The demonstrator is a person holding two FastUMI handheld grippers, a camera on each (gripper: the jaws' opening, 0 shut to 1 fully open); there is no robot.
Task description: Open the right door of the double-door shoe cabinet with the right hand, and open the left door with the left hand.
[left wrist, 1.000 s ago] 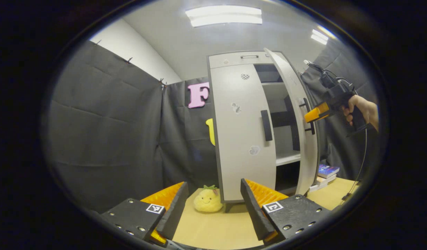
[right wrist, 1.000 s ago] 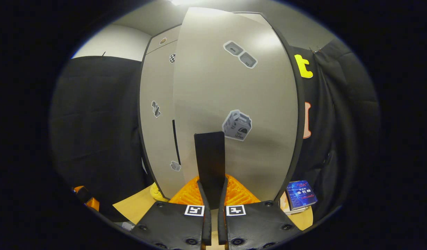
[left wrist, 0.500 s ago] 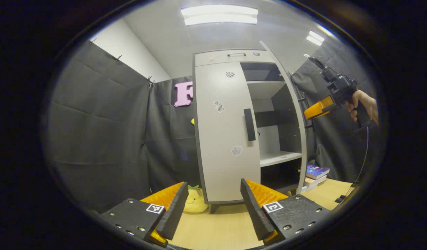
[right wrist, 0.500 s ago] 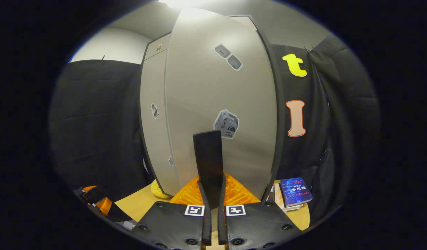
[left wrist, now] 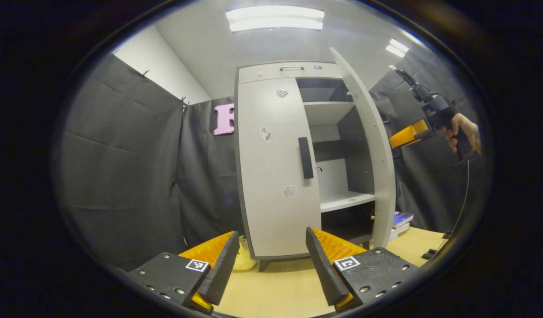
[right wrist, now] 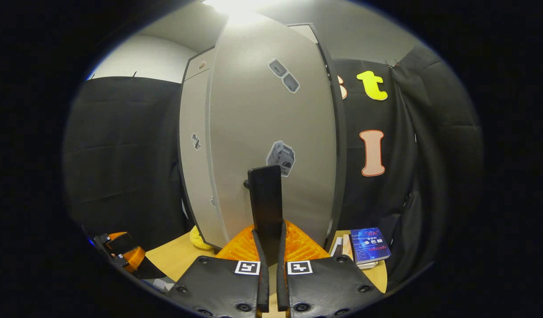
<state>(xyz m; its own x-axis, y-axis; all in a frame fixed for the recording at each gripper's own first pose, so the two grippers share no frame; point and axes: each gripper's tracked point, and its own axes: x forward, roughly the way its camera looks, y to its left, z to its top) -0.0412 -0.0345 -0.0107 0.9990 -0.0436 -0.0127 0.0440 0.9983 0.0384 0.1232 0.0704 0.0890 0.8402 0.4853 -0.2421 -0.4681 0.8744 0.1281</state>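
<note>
Over the last second the right door (left wrist: 377, 145) swings much wider, baring the shelves (left wrist: 342, 201) of the shoe cabinet (left wrist: 280, 70). The right gripper (right wrist: 269, 247) stays clamped on the right door's handle (right wrist: 265, 201), so that half looks nearly done. The left gripper (left wrist: 271, 265) hangs back near the tabletop's (left wrist: 271, 291) front edge, jaws apart, the left door (left wrist: 275, 176) shut and its handle (left wrist: 305, 157) untouched

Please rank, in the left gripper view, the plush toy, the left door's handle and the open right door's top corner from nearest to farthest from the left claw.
1. Plush toy, low, behind the left claw.
2. Left door's handle, mid-height on the closed door.
3. Right door's top corner, high right.
</note>
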